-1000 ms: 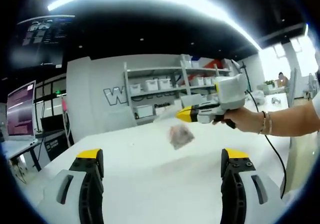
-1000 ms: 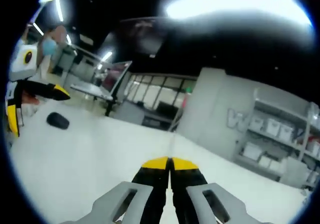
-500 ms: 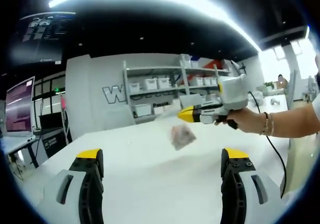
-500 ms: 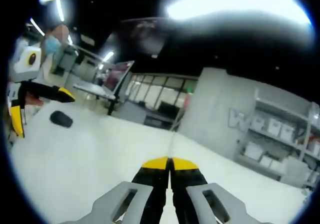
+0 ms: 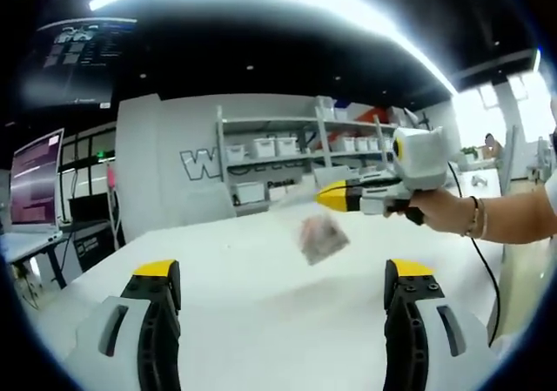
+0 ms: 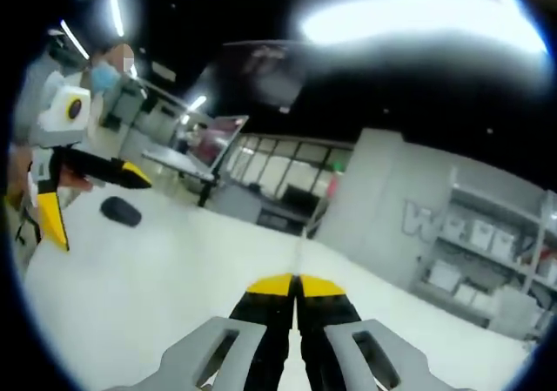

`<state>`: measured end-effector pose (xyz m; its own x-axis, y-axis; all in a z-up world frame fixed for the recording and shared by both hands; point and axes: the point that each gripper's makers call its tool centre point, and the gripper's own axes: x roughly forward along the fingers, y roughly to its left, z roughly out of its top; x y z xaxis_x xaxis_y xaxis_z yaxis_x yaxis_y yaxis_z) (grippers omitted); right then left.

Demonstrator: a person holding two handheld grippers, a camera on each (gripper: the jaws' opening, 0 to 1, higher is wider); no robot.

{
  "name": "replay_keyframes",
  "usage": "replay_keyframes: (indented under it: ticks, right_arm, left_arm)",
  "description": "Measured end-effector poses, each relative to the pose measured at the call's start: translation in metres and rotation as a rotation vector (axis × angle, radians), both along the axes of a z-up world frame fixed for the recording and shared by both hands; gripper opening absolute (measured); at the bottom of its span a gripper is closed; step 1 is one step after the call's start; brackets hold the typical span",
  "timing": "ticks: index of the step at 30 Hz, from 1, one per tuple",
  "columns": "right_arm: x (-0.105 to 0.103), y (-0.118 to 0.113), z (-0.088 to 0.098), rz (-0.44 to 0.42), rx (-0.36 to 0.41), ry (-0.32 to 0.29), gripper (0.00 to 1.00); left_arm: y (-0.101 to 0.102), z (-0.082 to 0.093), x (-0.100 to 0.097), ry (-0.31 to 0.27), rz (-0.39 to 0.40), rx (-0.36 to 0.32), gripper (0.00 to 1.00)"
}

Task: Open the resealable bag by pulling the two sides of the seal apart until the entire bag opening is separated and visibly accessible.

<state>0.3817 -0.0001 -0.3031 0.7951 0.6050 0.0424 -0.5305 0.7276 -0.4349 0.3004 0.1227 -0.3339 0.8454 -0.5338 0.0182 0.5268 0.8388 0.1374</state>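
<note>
The left gripper (image 5: 283, 273) was spread wide above the white table (image 5: 261, 321). The right gripper (image 6: 296, 279), at 3 o'clock, pinched the resealable bag (image 5: 320, 237). Shelves (image 5: 287, 147) stood behind.

One resealable bag (image 5: 320, 237). Two handheld grippers: left gripper (image 5: 283, 279), right gripper (image 6: 296, 284). One white table (image 5: 261, 321). One dark mouse-like object (image 6: 120, 211) on the table. One shelving unit (image 5: 287, 160) holding several white bins; exact number unclear. One monitor (image 5: 35, 182).
</note>
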Motion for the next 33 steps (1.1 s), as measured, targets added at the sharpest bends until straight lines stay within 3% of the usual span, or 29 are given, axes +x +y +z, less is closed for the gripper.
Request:
replay_keyframes:
  ticks: [11,33]
  right_arm:
    - [-0.013,0.003,-0.004,0.019,-0.01,-0.01,0.0]
    - [-0.061,0.011,-0.013,0.067,-0.005,-0.026,0.0]
  left_arm:
    - [0.002,-0.002,0.001,0.003,0.004,-0.008,0.96]
    - [0.0,-0.006,-0.002,0.009,-0.005,-0.017,0.96]
